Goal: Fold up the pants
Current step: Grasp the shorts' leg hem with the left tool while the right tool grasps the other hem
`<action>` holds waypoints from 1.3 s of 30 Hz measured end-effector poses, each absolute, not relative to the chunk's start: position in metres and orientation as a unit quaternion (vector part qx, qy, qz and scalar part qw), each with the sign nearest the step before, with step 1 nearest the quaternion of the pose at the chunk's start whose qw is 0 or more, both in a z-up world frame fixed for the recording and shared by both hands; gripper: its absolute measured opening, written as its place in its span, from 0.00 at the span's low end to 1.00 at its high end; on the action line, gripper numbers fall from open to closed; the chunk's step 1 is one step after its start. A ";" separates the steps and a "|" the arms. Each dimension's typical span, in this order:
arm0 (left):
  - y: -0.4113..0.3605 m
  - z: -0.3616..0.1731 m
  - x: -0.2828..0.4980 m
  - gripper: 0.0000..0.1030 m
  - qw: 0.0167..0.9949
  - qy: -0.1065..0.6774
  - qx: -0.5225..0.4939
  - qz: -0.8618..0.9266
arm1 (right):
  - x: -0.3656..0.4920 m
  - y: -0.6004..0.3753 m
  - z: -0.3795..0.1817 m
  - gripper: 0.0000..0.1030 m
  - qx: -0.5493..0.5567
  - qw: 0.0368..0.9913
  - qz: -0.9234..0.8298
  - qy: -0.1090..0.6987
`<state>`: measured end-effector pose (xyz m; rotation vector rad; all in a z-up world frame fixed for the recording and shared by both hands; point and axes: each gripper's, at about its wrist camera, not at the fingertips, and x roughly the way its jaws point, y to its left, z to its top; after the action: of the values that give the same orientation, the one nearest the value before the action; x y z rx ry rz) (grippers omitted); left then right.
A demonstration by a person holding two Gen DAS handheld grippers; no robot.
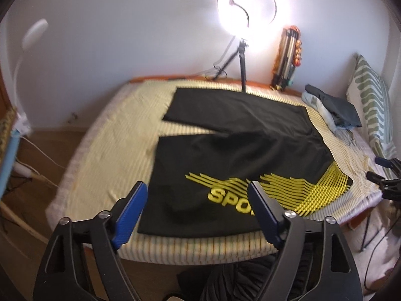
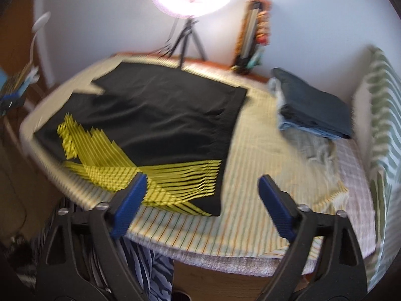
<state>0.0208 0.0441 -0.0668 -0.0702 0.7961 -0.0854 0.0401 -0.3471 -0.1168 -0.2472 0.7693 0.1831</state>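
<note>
Pants (image 1: pixel 225 150) flat on striped bed (image 1: pixel 112 135) beneath ring light (image 1: pixel 250 10); left tongs (image 1: pixel 198 188) and right tongs (image 2: pixel 203 183) agape, empty

Lit ring light (image 1: pixel 253 12) on tripod (image 1: pixel 241 67), folded clothes pile (image 2: pixel 313 105), striped bedsheet (image 1: pixel 105 130).

You've got black pants (image 1: pixel 233 148) with bright yellow stripes and yellow lettering near the waist, laid on a pale yellow bedspread (image 1: pixel 117 130) with thin darker pinstripes. Your left gripper (image 1: pixel 198 190) and right gripper (image 2: pixel 203 183) both have blue pads on black frames. The folded pile (image 2: pixel 313 105) is dark grey over light blue, the pillow (image 1: pixel 373 100) is white with green stripes, and the ring light (image 1: pixel 250 12) glows white against a white wall.
</note>
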 end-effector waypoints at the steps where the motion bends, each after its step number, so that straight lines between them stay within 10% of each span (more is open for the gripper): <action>1: 0.045 -0.073 0.022 0.69 0.916 0.396 -0.034 -0.050 | 0.040 -0.343 -0.121 0.85 -0.133 0.911 0.099 0.377; 6: 0.050 -0.094 0.025 0.53 0.901 0.424 -0.039 -0.082 | 0.041 -0.322 -0.143 0.68 -0.213 0.880 0.151 0.396; 20: 0.037 -0.122 0.038 0.48 0.871 0.467 0.003 -0.153 | 0.055 -0.289 -0.192 0.67 -0.409 0.791 0.213 0.403; 26: 0.027 -0.126 0.043 0.51 0.860 0.476 0.023 -0.185 | 0.068 -0.286 -0.198 0.11 -0.419 0.777 0.208 0.422; 39: 0.007 -0.149 0.044 0.56 0.847 0.483 0.140 -0.174 | 0.094 -0.293 -0.161 0.05 -0.367 0.817 0.198 0.397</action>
<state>0.0438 0.0072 -0.1488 0.2951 1.0184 -0.3662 0.0941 -0.2926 -0.1612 -0.7825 0.8460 0.4230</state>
